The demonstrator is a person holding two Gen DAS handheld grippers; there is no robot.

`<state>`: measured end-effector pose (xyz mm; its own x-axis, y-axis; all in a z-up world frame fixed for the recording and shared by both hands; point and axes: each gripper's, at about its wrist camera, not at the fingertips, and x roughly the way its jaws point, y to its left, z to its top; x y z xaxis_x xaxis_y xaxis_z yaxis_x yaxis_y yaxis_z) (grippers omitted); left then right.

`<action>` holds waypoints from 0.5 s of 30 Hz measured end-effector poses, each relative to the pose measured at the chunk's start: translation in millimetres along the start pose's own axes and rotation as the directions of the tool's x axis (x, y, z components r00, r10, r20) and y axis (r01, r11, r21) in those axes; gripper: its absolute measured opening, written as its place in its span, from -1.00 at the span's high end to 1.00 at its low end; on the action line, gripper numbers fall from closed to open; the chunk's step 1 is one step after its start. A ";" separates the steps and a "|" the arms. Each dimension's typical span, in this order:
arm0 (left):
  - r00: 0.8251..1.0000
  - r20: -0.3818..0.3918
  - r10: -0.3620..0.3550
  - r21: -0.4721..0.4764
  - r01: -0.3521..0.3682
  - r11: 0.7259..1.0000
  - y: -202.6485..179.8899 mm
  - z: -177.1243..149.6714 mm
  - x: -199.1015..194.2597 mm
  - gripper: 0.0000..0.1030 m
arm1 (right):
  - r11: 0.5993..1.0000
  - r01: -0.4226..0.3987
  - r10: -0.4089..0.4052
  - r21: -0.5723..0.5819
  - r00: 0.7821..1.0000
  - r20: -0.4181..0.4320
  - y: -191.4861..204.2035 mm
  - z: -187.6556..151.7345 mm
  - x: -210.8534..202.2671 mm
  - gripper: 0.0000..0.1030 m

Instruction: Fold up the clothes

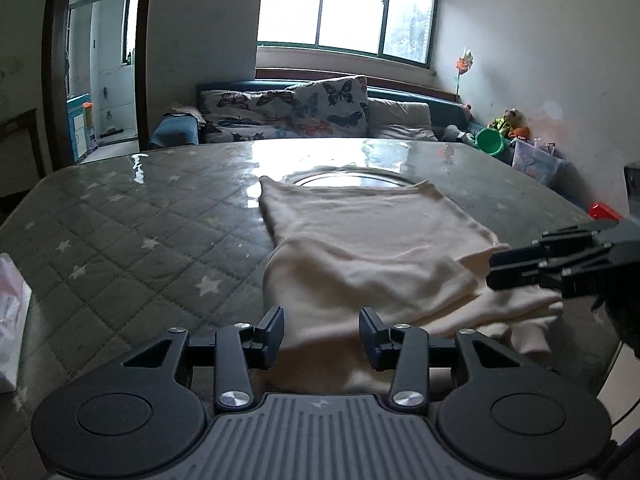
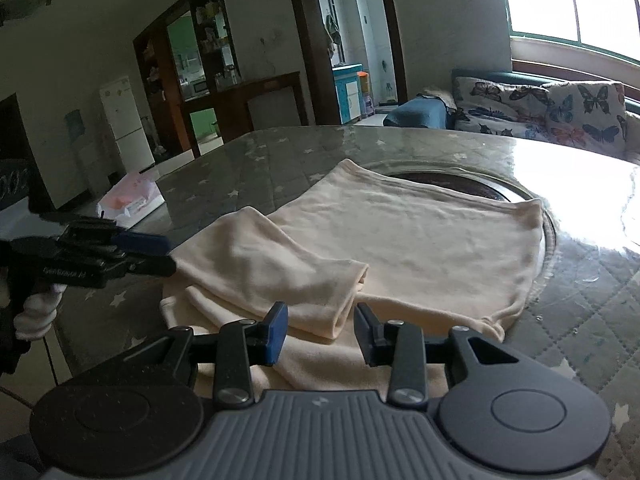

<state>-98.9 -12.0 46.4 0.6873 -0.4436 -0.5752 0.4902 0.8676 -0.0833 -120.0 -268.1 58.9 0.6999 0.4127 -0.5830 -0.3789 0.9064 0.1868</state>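
Cream garment (image 1: pixel 360 248) lies flat on the desk (image 1: pixel 140 220), its far hem over a round inset at the desk's middle, one sleeve folded across the near part. Left claw (image 1: pixel 321 334) is spread over the garment's near edge, nothing pinched between its pads. Right claw (image 2: pixel 320 334) is likewise spread just above the folded sleeve (image 2: pixel 272 276), gripping nothing. Each claw shows at the side of the other's view, low beside the cloth. A pink-and-white packet (image 2: pixel 132 200) sits on the desk's left part, apart from the garment. Beyond the desk stands a sofa with butterfly cushions (image 1: pixel 320 108), with a green bucket (image 1: pixel 490 140) and toys at its right end.
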 end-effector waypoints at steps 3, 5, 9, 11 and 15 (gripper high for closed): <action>1.000 -0.007 0.000 0.012 0.000 1.000 -0.3 -6.1 0.5 0.09 | 1.000 0.006 -0.006 0.020 1.000 -0.009 -2.8 1.8 4.4 0.30; 1.000 -0.008 0.002 0.025 -0.002 1.000 -1.5 -9.5 0.1 0.07 | 0.999 0.004 -0.004 0.038 1.000 -0.020 -4.8 2.7 7.8 0.30; 1.000 -0.003 0.005 0.041 -0.005 0.999 -2.3 -13.7 -2.8 0.01 | 0.998 -0.009 0.012 0.061 0.999 -0.042 -5.9 3.4 17.5 0.30; 1.000 -0.002 0.005 0.042 -0.005 0.999 -2.5 -14.8 -3.0 -0.03 | 0.997 -0.015 0.019 0.081 0.998 -0.052 -7.1 3.1 24.3 0.32; 1.000 -0.004 0.020 0.040 -0.019 0.999 -1.6 -17.3 -1.8 -0.08 | 0.993 -0.029 0.037 0.118 0.997 -0.064 -7.9 3.0 33.6 0.75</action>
<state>-110.2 -8.7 33.4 0.6945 -0.4254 -0.5802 0.4976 0.8665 -0.0398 -91.7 -261.1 40.1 0.6451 0.4391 -0.6253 -0.3249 0.8984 0.2956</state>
